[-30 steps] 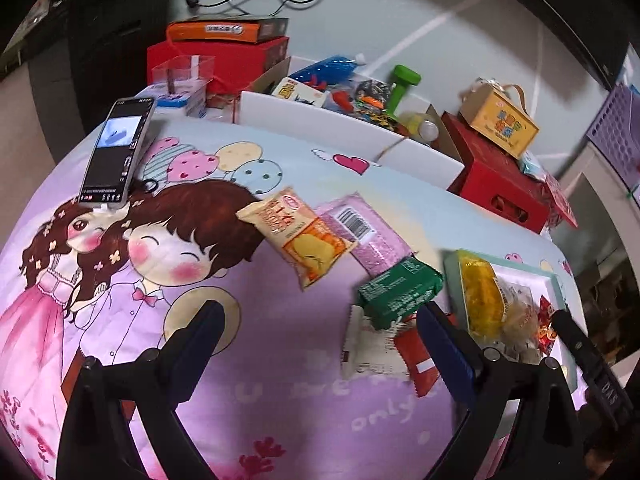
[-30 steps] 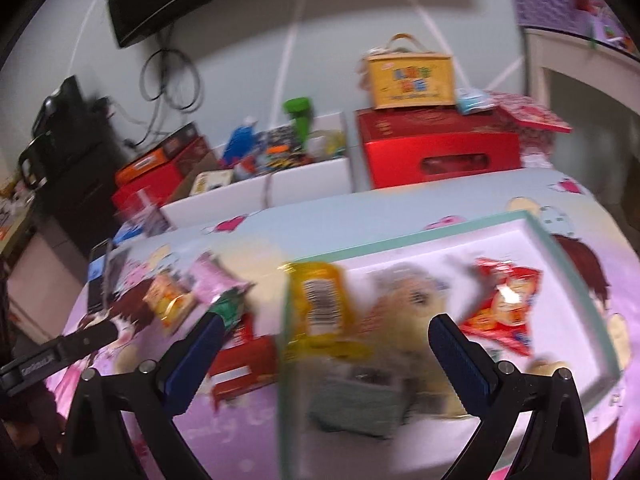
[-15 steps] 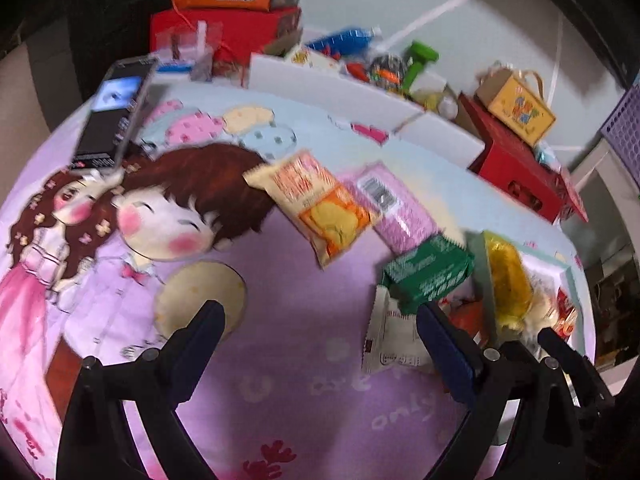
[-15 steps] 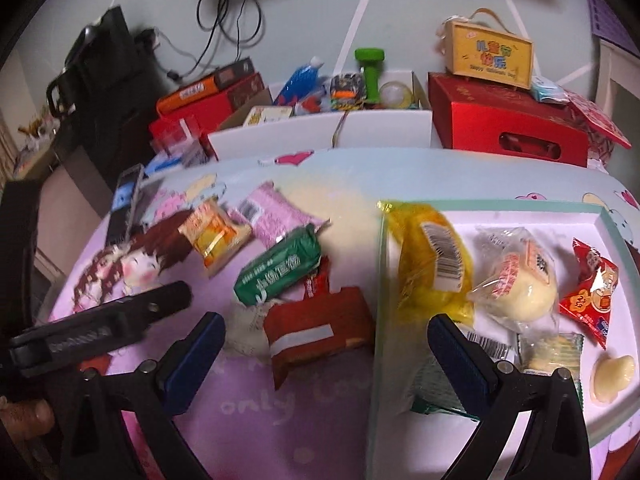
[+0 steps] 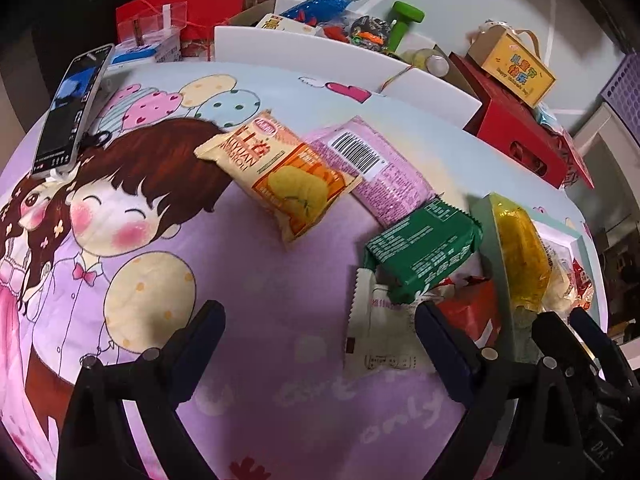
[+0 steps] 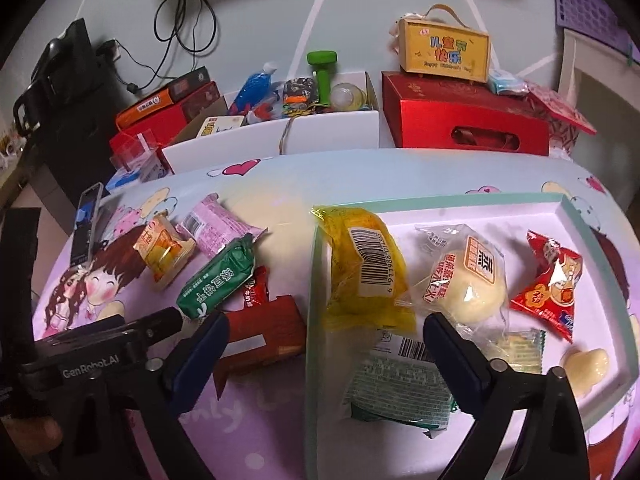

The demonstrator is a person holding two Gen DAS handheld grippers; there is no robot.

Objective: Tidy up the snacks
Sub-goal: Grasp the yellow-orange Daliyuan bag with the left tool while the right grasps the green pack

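Plainly legible, "GenRobot.AI" was printed on the black body of the left gripper [image 6: 176, 326] where it reached into the right wrist view, and the yellow carry box [image 6: 445, 50] atop the red gift box [image 6: 466, 128] read "Happy Children's Day" under large Chinese characters. An orange-and-cream snack packet [image 5: 276, 176] carried red Chinese lettering and a line of Latin capitals too distorted to read with certainty. Beside it a pink packet [image 5: 370, 168] showed its barcode, and a green packet [image 5: 424, 254] overlapped a white wrapper [image 5: 378, 330] and a red packet [image 6: 260, 334]; all lay loose on the cartoon-printed worktop cloth [image 5: 256, 360]. Inside the green-rimmed tray [image 6: 440, 199] sat a yellow barcoded packet [image 6: 362, 264], a clear-wrapped pale bun [image 6: 466, 276], a red triangular sachet [image 6: 550, 284], a pale jelly cup [image 6: 586, 364] and a green-printed pouch [image 6: 396, 388] partly hidden by the right gripper [image 6: 324, 354]. Both grippers hovered with fingers spread wide, holding nothing. A phone [image 5: 72, 110] stood propped at the left edge. Behind, a white bin [image 6: 276, 136] held bottles, a green dumbbell [image 6: 322, 68] and sundries whose labels were too small to make out.
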